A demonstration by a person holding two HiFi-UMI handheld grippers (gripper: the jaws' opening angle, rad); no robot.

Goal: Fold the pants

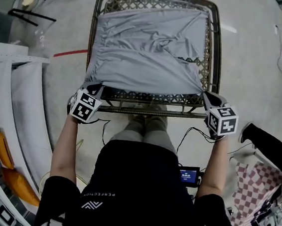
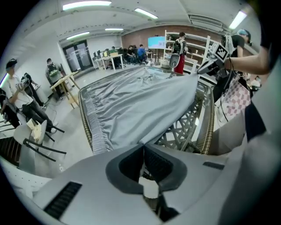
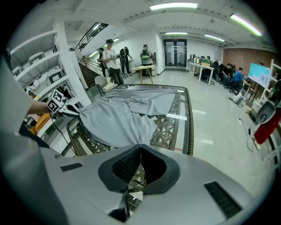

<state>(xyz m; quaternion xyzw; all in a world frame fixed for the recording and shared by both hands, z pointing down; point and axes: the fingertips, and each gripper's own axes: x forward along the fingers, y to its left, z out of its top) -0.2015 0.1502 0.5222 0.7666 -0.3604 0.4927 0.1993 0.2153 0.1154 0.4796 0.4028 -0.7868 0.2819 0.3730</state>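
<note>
Grey pants [image 1: 150,48] lie spread over a woven wicker table [image 1: 152,105], the elastic waistband [image 2: 90,121] along the left side. My left gripper [image 1: 94,89] is shut on the near left corner of the pants [image 2: 145,132], which runs right into its closed jaws. My right gripper [image 1: 208,98] is shut on the near right corner of the pants [image 3: 127,127]. Both pinched corners are lifted slightly off the near edge of the table, and the cloth sags between them. In the right gripper view the left gripper [image 3: 66,110] shows across the cloth.
White shelving [image 1: 12,101] stands close at my left. A checkered cloth [image 1: 255,190] and cables lie on the floor at the right. A black chair frame [image 1: 34,3] stands at the far left. Several people are in the room beyond the table.
</note>
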